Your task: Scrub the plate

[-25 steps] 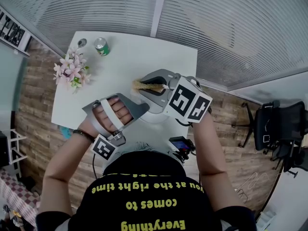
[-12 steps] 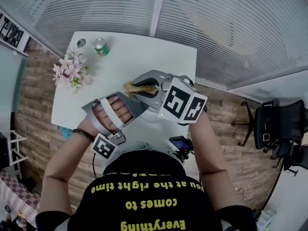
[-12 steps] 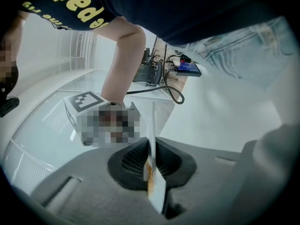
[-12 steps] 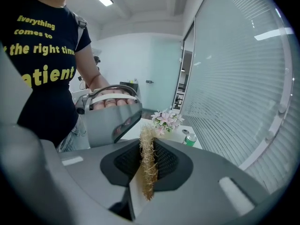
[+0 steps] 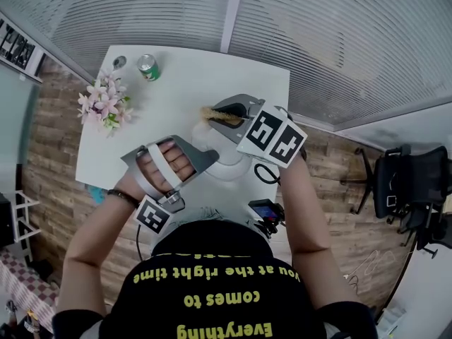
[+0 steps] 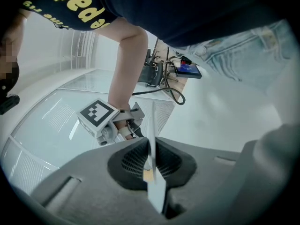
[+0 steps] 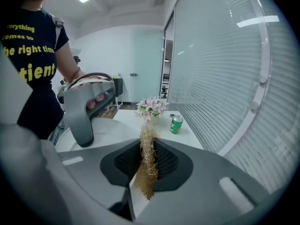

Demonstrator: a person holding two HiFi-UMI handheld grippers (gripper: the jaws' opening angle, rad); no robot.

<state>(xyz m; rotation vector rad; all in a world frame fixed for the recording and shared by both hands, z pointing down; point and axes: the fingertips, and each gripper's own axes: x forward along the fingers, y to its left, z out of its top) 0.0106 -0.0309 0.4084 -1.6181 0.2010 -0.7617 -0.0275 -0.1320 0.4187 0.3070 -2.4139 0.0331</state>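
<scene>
A white plate (image 5: 230, 167) is over the white table (image 5: 180, 83), and my left gripper (image 5: 206, 159) is shut on its near-left rim. In the left gripper view the plate (image 6: 154, 191) shows edge-on as a thin white strip pinched between the jaws of the left gripper (image 6: 152, 168). My right gripper (image 5: 224, 113) is above the plate's far side, shut on a tan fibrous scrub pad (image 5: 214, 115). In the right gripper view the scrub pad (image 7: 148, 149) sticks out past the closed jaws of the right gripper (image 7: 147, 171), with the plate (image 7: 110, 130) low on the left.
A green can (image 5: 148, 68) and a small bunch of pink flowers (image 5: 106, 104) stand at the table's far left. A small round object (image 5: 120, 63) sits beside the can. A glass wall with blinds (image 5: 339, 41) runs behind the table. An office chair (image 5: 406, 182) stands to the right.
The right gripper swept the scrub pad left across the plate, then back right and farther away. The left gripper and the plate have stayed where they were.
</scene>
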